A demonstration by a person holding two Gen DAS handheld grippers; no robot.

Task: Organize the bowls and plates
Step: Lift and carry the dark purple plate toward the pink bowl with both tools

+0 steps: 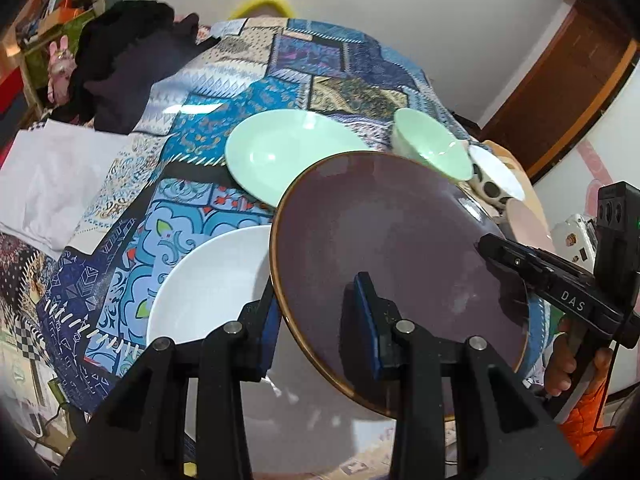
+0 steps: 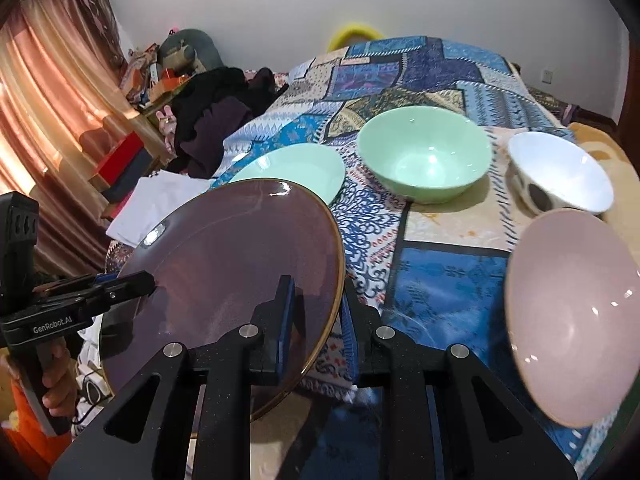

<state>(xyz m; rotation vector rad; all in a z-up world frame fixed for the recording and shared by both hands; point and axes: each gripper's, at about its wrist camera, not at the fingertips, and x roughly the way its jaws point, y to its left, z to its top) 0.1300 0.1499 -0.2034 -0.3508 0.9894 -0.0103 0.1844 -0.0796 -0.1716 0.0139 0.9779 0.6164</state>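
Purple glazed plate (image 1: 400,264), brown rim, is held off the bed (image 2: 440,280) by both grippers at once. Left gripper (image 1: 320,320): jaws narrowed onto the near-left rim, one blue pad over the face, one under. Right gripper (image 2: 316,320): jaws nearly closed, pinching the opposite rim the same way. Plate is tilted, not level.

Directly under/beside it on the left: white plate (image 1: 208,280), flat on the patterned bedspread. Pink bowl (image 2: 576,320) sits near right, close to the right gripper. Further back: shallow mint plate (image 1: 288,152), then mint bowl (image 2: 424,152) and a white bowl (image 2: 560,172) with dark spots. Beyond that, dark clothing (image 1: 120,68) and a white cloth (image 1: 52,176) at the bed's left edge.

Read: mid-carry, plate going onto a stack, probably the white plate since it's nearest. Can't confirm target.

To do it well:
- keep both hands moving together, a rim pinch twists easily if one leads
- level the plate before lowering
- centre it over the white plate, rim clear of the mint plate behind
- set down, then release one side at a time
- soft bedding, so expect the stack to rock; lower slowly
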